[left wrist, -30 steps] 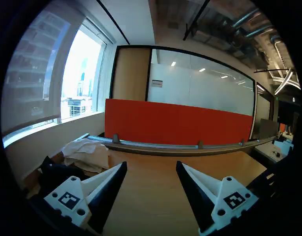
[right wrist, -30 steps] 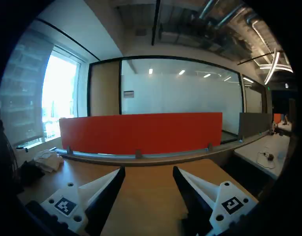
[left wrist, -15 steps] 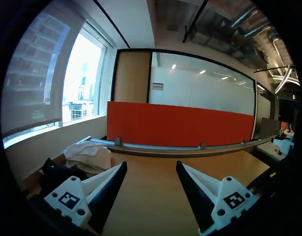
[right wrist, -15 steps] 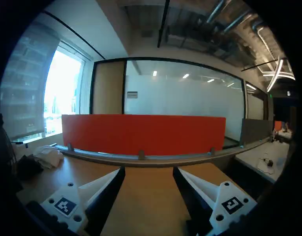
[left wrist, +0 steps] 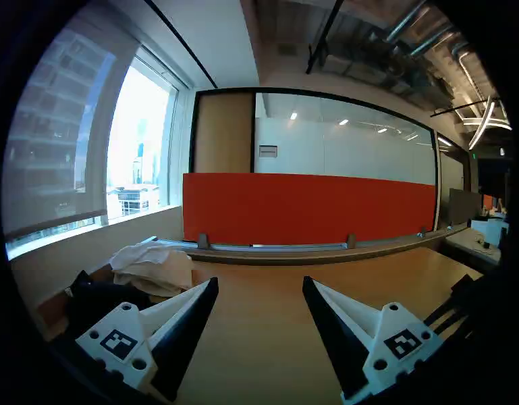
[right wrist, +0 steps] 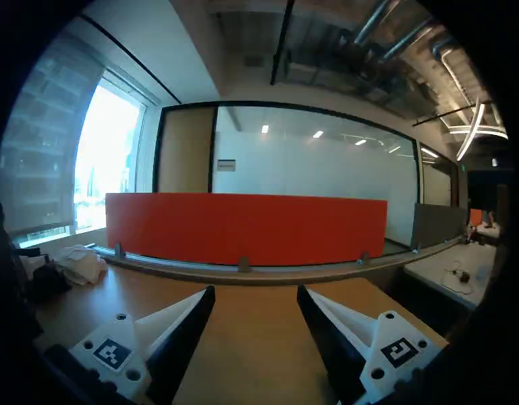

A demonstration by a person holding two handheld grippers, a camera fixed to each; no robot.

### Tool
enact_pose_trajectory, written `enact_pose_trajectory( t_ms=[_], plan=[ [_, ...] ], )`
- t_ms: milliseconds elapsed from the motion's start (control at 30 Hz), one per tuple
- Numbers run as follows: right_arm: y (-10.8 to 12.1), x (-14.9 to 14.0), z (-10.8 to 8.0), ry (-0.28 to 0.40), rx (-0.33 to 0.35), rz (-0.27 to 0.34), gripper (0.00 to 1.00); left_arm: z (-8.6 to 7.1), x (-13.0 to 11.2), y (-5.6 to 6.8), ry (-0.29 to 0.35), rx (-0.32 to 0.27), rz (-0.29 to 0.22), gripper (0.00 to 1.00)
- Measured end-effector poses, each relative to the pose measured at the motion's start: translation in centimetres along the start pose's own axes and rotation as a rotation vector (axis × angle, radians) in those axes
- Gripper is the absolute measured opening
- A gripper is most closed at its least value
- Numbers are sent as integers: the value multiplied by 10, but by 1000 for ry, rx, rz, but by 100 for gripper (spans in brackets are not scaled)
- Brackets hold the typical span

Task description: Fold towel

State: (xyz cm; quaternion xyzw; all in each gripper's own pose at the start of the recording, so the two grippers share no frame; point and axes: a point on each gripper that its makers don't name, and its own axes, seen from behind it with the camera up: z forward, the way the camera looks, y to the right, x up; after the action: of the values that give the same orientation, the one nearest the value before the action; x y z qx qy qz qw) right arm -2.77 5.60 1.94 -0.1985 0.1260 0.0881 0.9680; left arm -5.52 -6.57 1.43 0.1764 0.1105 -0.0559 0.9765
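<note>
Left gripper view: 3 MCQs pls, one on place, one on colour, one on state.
1. Where does the crumpled white cloth towel lie on the light wooden desk?
A. far left, by the window
B. in the middle of the desk
C. at the far right edge
2. What colour is the flat divider panel behind the desk?
A. blue
B. orange-red
C. green
3. How are the left tongs?
A. open, holding nothing
B. shut on the towel
C. shut, empty
Answers: 1 A, the towel sits heaped below the window; 2 B, the panel is plainly orange-red; 3 A, a wide gap of bare desk shows between them.
</note>
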Motion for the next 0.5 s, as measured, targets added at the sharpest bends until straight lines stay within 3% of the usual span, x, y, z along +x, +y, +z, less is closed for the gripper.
enact_pose_trajectory(
  t_ms=[267,500],
  plan=[
    [-4,-12,-5,-6,12,-1,94,1,-24,3,20,11,24,93],
    [-8,-21,-5,-15,21,-22,94,0,-43,-4,45,23,23,92]
  ],
)
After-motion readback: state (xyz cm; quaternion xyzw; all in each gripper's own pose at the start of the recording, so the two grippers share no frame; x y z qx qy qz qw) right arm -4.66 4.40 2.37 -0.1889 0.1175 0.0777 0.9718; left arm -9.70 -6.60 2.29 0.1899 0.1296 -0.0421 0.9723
